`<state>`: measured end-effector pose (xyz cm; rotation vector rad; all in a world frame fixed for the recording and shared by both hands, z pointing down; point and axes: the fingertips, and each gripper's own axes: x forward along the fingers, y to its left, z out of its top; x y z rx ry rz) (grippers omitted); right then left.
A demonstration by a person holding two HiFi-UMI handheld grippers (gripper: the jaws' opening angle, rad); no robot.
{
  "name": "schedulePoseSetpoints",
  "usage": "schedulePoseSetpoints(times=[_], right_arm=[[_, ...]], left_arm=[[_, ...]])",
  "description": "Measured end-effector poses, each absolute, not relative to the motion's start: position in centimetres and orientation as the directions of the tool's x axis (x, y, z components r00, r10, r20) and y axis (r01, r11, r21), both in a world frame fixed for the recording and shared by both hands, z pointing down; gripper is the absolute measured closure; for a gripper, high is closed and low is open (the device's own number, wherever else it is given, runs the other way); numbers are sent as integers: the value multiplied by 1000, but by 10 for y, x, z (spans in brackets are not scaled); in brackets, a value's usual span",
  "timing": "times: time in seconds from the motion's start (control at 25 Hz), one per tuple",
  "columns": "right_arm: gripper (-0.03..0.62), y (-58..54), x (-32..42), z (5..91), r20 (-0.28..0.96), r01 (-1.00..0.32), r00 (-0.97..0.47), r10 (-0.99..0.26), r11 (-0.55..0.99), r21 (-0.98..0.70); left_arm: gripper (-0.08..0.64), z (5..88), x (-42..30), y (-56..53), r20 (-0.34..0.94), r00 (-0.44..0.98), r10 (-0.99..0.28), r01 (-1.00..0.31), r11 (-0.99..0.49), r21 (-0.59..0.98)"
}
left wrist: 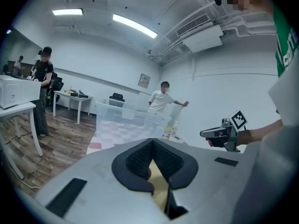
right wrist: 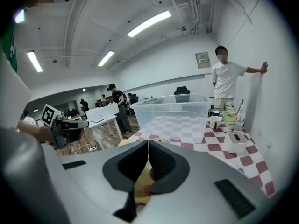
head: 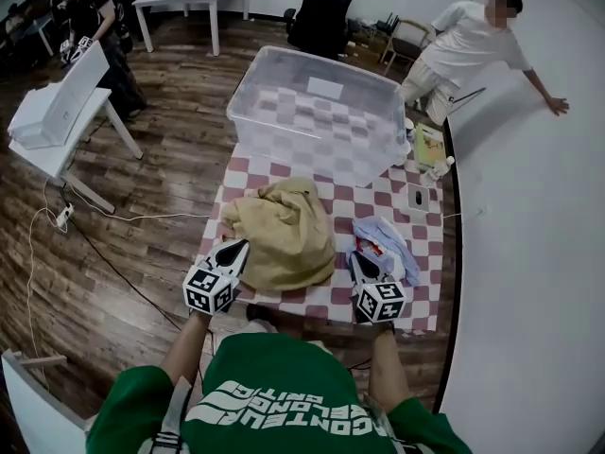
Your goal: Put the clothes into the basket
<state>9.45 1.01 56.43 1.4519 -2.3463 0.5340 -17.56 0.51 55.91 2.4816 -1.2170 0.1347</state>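
A clear plastic bin [head: 317, 112] stands at the far end of the checkered table [head: 378, 201]; it also shows in the right gripper view [right wrist: 173, 108]. A tan garment [head: 284, 235] lies bunched in the middle of the table. A smaller pile of blue, white and red clothes [head: 386, 239] lies to its right. My left gripper [head: 237, 247] is shut and empty at the tan garment's near left edge. My right gripper [head: 358, 257] is shut and empty at the near edge of the small pile. In each gripper view the jaws meet with only cloth behind them.
A person in white [head: 468, 45] leans on the wall beyond the table's far right corner. A yellow-green book [head: 428, 145] and a small white box [head: 419, 198] sit along the table's right edge. A white desk [head: 57, 112] stands left, with cables on the floor.
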Motion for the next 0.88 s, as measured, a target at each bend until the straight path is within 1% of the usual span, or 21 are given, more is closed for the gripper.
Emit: schedulePoseSetpoints(times=[0.32, 0.6, 0.76, 0.8, 0.84, 0.88], right_arm=[[582, -10, 48, 596, 518, -868, -477, -710, 474, -149], [580, -15, 33, 619, 563, -860, -480, -672, 487, -152], [577, -18, 31, 634, 577, -864, -473, -666, 478, -156], [562, -18, 30, 638, 583, -861, -477, -658, 482, -160], [523, -17, 28, 644, 590, -856, -484, -646, 490, -166], [472, -17, 26, 649, 600, -849, -492, -631, 500, -171]], left_arm=[[555, 602, -202, -4, 305, 627, -717, -778, -560, 284], [545, 631, -215, -16, 363, 638, -679, -770, -562, 302], [420, 647, -213, -28, 395, 649, -651, -760, -580, 293], [393, 651, -212, -31, 401, 652, -643, -756, -588, 288], [364, 655, -211, -35, 407, 656, -636, -753, -595, 282], [332, 660, -210, -39, 415, 658, -628, -749, -602, 276]])
